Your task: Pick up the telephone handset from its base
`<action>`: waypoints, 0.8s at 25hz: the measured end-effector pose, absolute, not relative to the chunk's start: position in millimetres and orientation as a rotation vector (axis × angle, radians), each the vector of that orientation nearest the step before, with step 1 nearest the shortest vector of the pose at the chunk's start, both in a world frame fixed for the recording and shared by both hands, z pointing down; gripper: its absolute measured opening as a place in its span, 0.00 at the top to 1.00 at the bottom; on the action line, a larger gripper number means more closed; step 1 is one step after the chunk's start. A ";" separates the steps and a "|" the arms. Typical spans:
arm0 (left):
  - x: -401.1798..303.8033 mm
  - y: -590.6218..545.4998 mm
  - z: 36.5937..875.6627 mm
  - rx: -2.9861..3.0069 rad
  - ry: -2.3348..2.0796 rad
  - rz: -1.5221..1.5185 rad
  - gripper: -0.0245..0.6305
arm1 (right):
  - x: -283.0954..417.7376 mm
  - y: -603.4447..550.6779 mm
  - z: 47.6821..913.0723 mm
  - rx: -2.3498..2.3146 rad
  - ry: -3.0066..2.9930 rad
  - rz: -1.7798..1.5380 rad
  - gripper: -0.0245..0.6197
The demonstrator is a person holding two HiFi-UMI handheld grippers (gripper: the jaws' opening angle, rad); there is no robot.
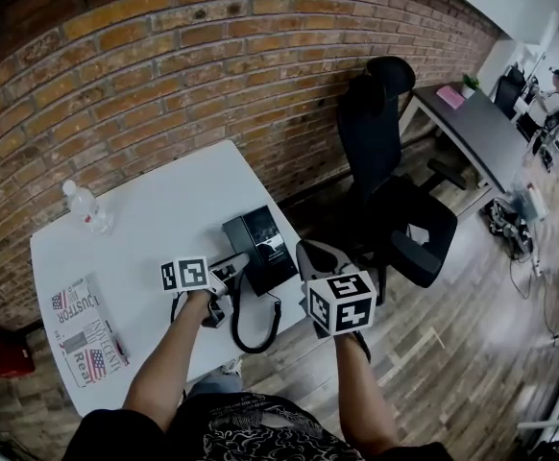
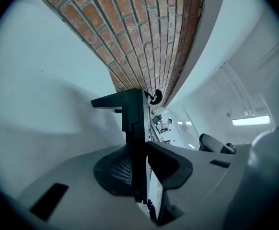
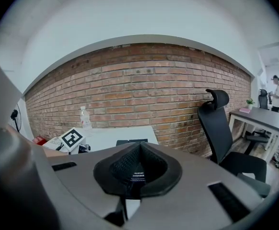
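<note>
Indoors, white table (image 1: 155, 221), telephone (image 1: 260, 243), brick wall (image 1: 164, 65)

Head cam looks steeply down on table (image 1: 164, 219), wall (image 1: 164, 65) behind. Left gripper cam rolled sideways, v. close on prob. the handset (image 2: 133, 123). Right gripper cam near level, further back. All share wall, table.

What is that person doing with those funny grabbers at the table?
A person holds a gripper in each hand at a white table. The left gripper is clamped on the phone's handset, and the curly cord loops off the table's edge. It is hard to tell if the handset has left its base yet. The right gripper is shut and empty, hovering beside the base.
</note>
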State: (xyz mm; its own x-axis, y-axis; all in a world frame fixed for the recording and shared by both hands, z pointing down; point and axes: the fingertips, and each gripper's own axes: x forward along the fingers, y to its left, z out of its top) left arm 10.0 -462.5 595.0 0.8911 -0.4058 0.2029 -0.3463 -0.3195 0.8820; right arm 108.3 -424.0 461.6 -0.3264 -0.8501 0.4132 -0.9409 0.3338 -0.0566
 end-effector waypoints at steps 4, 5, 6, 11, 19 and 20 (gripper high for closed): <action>9.4 -462.9 596.3 1.914 -0.523 -0.083 0.84 | 112.8 -424.4 464.4 1.616 -2.284 0.427 0.96; 9.4 -462.9 596.4 1.911 -0.520 -0.083 0.84 | 113.5 -424.3 464.7 1.619 -2.285 0.432 0.96; 9.3 -462.8 596.4 1.907 -0.518 -0.083 0.85 | 113.9 -424.0 464.7 1.622 -2.286 0.437 0.96; 9.5 -462.0 594.1 1.896 -0.513 -0.078 0.85 | 117.8 -420.5 463.0 1.639 -2.274 0.446 0.96; 13.4 -452.8 581.2 1.918 -0.513 -0.093 0.85 | 135.3 -403.9 452.4 1.696 -2.258 0.434 0.96; 15.0 -450.4 577.7 1.926 -0.509 -0.095 0.85 | 137.8 -400.8 450.7 1.704 -2.258 0.432 0.96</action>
State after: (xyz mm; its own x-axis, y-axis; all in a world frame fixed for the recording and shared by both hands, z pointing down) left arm 15.0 -450.4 577.7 0.9049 -0.3912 0.1674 -0.3041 -0.3194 0.8975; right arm 137.8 -400.8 450.7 -0.2653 -0.8797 0.3945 -0.9633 0.2595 -0.0691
